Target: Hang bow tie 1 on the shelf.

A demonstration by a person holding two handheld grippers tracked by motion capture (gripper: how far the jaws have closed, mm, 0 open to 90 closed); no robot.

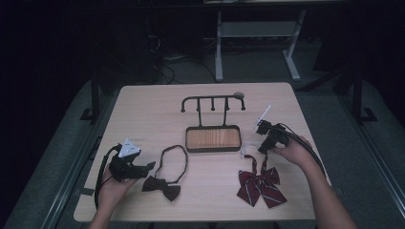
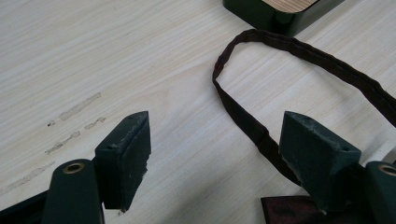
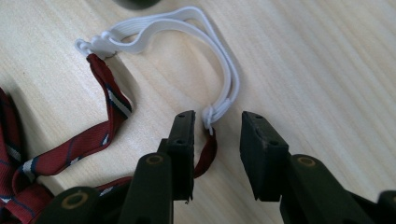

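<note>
Where the high view looks down on the light wooden desk (image 1: 143, 109), the left gripper (image 1: 149, 167) lies low at the near left in the person's left hand (image 1: 114, 188), its tips just beside a dark bow tie (image 1: 162, 187) whose strap (image 1: 179, 162) loops up toward a black stand (image 1: 213, 101) with a wood-lined tray (image 1: 213, 139); at the right, the right hand (image 1: 293, 151) holds the right gripper (image 1: 261, 128) tilted down near the tray's right end, above a red striped bow tie (image 1: 259, 185) that lies flat at the near right, with a white elastic band (image 1: 245, 152) at the top of its neck strap. In the left gripper view the jaws stand wide apart over bare wood, holding nothing; the dark strap (image 2: 243, 112) curves between them and passes under the right-hand jaw, a corner of the dark bow (image 2: 285, 210) shows at the bottom edge, and a corner of the tray (image 2: 275, 14) sits at the top. In the right gripper view the jaws are partly closed with a clear gap, and nothing is pinched; the elastic band (image 3: 205, 37) arcs down to a small knot where it joins the red strap (image 3: 208, 151), which lies between the jaws close against the left-hand one, while the rest of the red striped tie (image 3: 28, 177) spreads at the lower left
</note>
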